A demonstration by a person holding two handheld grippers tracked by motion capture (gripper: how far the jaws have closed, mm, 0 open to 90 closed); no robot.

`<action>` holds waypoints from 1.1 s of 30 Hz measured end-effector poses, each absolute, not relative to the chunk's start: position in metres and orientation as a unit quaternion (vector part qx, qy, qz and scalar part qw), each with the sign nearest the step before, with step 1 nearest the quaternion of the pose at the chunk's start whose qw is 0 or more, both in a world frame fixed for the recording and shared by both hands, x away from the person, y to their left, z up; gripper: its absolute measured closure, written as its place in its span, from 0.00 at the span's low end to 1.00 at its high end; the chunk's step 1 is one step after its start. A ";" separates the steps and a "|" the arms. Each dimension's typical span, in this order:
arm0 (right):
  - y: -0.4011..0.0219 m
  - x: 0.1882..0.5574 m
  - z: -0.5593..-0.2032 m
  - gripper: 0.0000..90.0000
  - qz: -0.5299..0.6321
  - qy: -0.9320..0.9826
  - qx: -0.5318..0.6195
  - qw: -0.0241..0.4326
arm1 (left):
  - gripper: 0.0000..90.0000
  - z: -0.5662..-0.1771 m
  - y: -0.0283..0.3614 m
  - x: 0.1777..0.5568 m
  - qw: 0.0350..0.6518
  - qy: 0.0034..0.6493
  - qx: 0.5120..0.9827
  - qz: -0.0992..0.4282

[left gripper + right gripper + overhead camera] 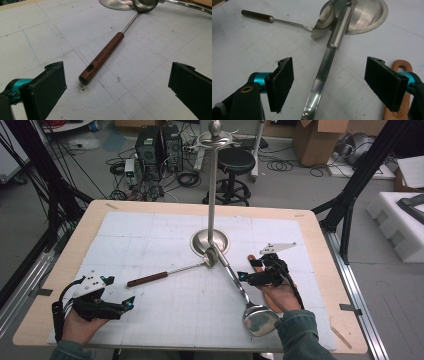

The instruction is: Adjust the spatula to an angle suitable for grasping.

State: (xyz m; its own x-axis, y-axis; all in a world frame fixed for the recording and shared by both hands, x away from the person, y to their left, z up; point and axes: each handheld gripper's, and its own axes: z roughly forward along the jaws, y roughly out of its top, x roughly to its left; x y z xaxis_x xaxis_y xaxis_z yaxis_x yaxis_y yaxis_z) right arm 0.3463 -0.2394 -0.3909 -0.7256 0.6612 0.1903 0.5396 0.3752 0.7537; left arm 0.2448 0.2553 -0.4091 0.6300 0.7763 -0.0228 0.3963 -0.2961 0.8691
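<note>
Spatula (319, 75) lies on the desk (150, 210), its handle end propped on the stand's base (372, 17), so the shaft sits between the right gripper's (329, 85) spread jaws, unpinched, ready for a grasp. Left gripper (117, 85), jaws spread, faces the ladle (102, 57). Spatula's blade is cut off here; a leather tag (398, 100) is half hidden.

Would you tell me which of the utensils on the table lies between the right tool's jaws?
The all-steel spatula, its flat shiny handle running between them; the ladle has a dark wooden handle.
</note>
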 end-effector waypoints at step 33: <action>-0.216 0.369 -0.435 0.65 0.369 0.842 0.393 -0.018 | 0.02 -0.410 0.254 0.246 0.456 0.375 0.781 0.206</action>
